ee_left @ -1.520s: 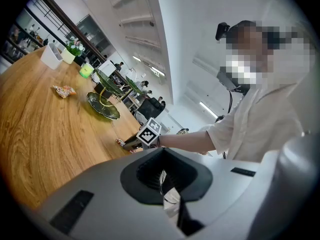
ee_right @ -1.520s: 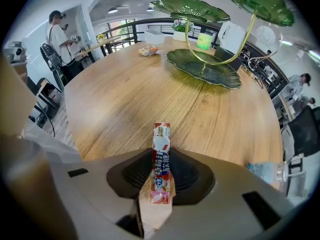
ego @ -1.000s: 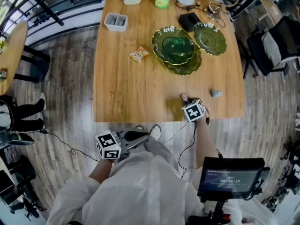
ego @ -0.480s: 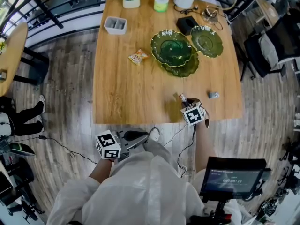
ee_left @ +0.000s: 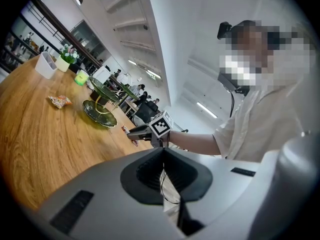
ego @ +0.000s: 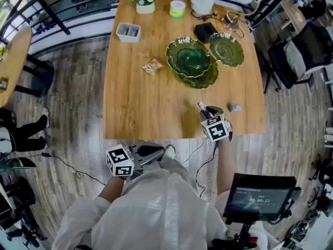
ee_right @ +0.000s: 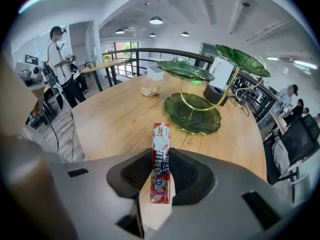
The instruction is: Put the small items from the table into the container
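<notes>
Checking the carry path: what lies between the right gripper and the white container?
Head view: bare table between right gripper, gripping a candy stick, and white container, except the orange snack packet near that line.

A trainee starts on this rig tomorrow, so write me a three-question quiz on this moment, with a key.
1. Multiple choice: what is the right gripper shut on? A) a long candy stick B) a green plate C) nothing
2. True or false: the left gripper is shut with nothing between its jaws.
3. Short answer: which loose item on the table lies nearer the right gripper, the orange snack packet or the small grey item?
Key: 1 A. 2 True. 3 The small grey item.
</notes>
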Motion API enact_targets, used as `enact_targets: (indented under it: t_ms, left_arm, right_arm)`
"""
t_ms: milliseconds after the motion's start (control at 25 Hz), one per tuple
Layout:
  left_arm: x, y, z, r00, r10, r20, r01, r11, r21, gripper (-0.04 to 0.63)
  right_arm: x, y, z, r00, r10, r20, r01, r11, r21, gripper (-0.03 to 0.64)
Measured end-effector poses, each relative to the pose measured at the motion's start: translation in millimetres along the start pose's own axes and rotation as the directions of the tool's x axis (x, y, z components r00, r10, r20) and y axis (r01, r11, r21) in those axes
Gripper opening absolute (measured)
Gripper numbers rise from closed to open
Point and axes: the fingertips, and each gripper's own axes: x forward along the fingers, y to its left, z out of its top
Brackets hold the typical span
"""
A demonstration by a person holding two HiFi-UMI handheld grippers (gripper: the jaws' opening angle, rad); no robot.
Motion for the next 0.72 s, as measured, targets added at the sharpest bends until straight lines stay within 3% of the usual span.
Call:
enact_targets:
  t_ms: [280,720]
  left_arm:
    - [-1,4,2,1.000,0.000,0.013,0.000,1.000,0.002,0.006]
    - [-6,-1,2,1.000,0.005,0.026,-0.005,1.000,-0.008,0.006]
  right_arm:
    - [-23,-9,48,0.996,-0.022,0.087,0.027,0.997,-0.065,0.110]
    - [-43,-29,123,0.988,-0.045,0.145,0.070,0.982,-0.173,0.110]
